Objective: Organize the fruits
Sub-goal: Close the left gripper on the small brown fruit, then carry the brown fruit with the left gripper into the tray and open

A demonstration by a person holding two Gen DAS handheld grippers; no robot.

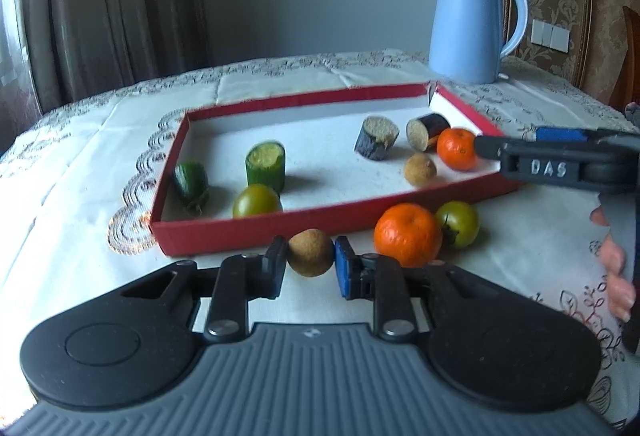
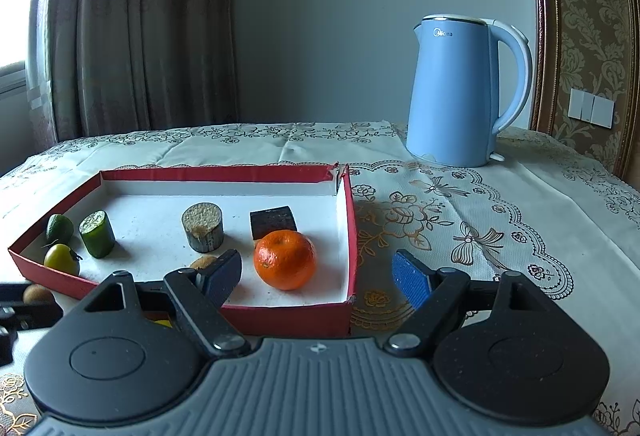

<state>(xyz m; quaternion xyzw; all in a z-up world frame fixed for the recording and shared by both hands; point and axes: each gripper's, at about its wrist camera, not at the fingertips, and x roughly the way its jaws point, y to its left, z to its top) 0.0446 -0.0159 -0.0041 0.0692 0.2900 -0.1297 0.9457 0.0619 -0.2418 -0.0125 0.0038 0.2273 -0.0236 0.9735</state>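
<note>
My left gripper [image 1: 310, 256] is shut on a small brown round fruit [image 1: 310, 253], just in front of the red tray's near wall [image 1: 256, 232]. On the cloth beside it lie a mandarin [image 1: 408, 234] and a green tomato [image 1: 460, 224]. My right gripper [image 2: 318, 280] stands open and straddles the tray's right wall [image 2: 352, 236]. A second mandarin [image 2: 285, 259] rests on the tray floor between its fingers, with neither pad touching it. The tray also holds cucumber pieces [image 1: 265, 166], two eggplant pieces [image 1: 376, 138], a green tomato [image 1: 257, 201] and another brown fruit [image 1: 419, 168].
A blue electric kettle [image 2: 460, 92] stands at the back right of the table on the patterned tablecloth [image 2: 480, 220]. A person's fingers [image 1: 618, 276] hold the right gripper's handle. Curtains hang at the back left, and a wall lies behind the table.
</note>
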